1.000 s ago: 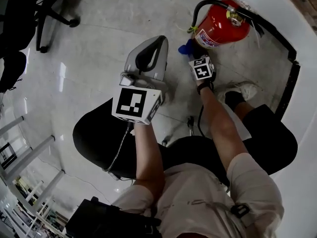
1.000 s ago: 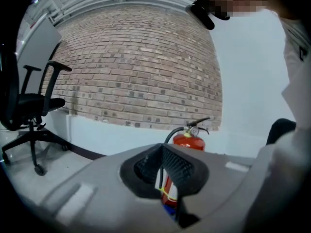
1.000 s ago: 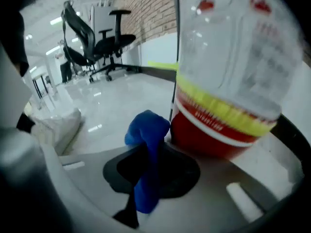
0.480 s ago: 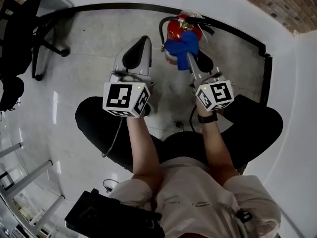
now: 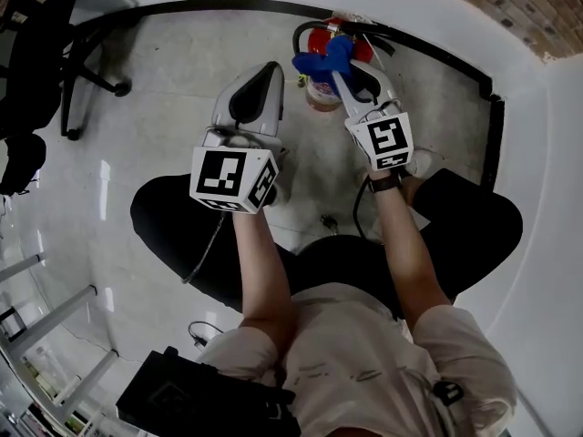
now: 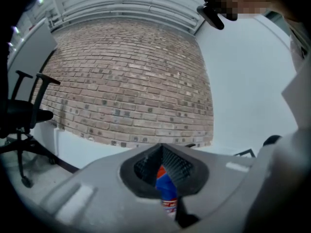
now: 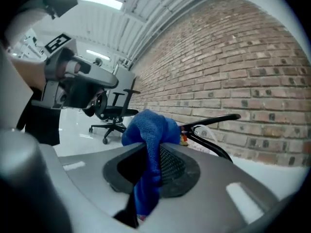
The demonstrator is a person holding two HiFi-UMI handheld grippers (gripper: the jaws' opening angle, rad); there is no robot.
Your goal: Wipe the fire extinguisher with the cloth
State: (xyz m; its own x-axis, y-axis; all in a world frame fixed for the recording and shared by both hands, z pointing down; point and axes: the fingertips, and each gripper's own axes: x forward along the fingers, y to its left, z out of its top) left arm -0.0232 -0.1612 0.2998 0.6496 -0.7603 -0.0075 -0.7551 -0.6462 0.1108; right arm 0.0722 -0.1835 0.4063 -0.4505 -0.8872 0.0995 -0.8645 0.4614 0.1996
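My right fingers (image 7: 149, 154) are pinched shut on the blue cloth (image 7: 148, 130). It bunches up above the tips and a strip of it hangs down between them. My left fingers (image 6: 163, 152) are closed together with nothing in them.

From the head view, the fire extinguisher (image 5: 316, 87) stands on the pale floor (image 5: 164, 80) close to the white wall, where a black skirting curves round. The cloth sits bunched over its top, with the red body and white label showing below. My left fingers hover just to its left and do not touch it.

The right gripper view shows what the head view cannot. The extinguisher's black handle levers (image 7: 214, 121) jut out to the right from behind the cloth, with a brick wall (image 7: 243, 67) rising beyond. I cannot tell from there whether the cloth presses on the handle or only lies in front of it. That view also catches my left gripper off to the left and a black office chair (image 7: 114, 111) farther back.

The left gripper view looks through the hollow between its own closed fingers. A sliver of blue cloth over the red and white label shows there, under the same brick wall. The extinguisher's body is hidden in the right gripper view.
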